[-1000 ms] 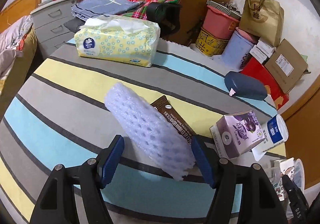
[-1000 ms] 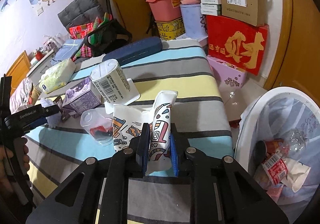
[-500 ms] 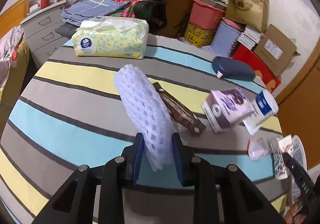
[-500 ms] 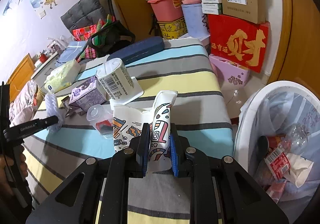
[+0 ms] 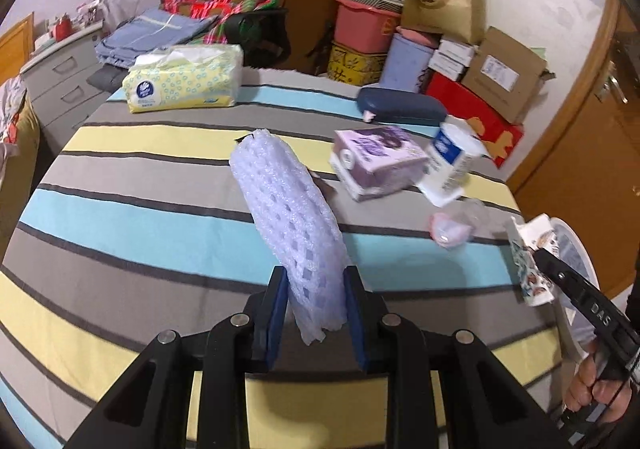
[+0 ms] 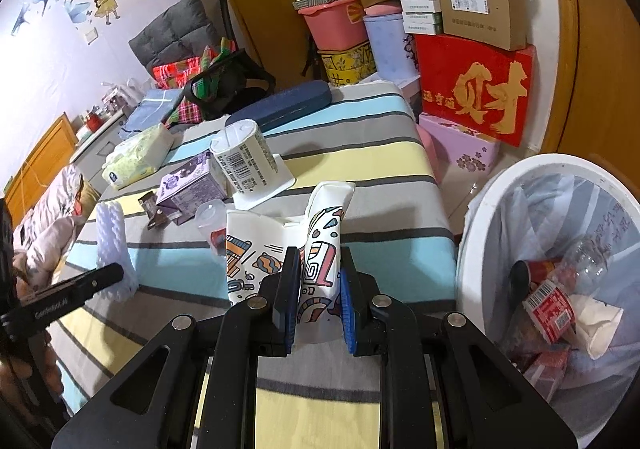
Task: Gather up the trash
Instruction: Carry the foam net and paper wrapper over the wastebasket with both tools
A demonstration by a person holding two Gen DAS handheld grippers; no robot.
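Observation:
My left gripper (image 5: 316, 305) is shut on the lower end of a white foam net sleeve (image 5: 288, 217), which stands tilted above the striped tablecloth (image 5: 120, 209). My right gripper (image 6: 320, 289) is shut on a folded paper carton with a colourful cartoon print (image 6: 320, 233), at the table's right edge. Beside it on the floor stands a white trash bin (image 6: 552, 157), lined with a bag and holding a bottle, cans and paper. In the right wrist view the foam net (image 6: 112, 245) shows at far left. Both grippers are held by hands.
A purple milk carton (image 5: 376, 161), a white barcode tub (image 6: 244, 157), a clear plastic cup (image 5: 452, 229) and a brown wrapper (image 6: 154, 209) lie mid-table. A tissue pack (image 5: 184, 81) and a navy case (image 5: 400, 109) sit at the back. Boxes (image 6: 476, 97) are stacked beyond.
My left gripper closed on the foam net, lifted it off the table and carried it to the right, toward the cartons. The right gripper kept still with the paper carton in it.

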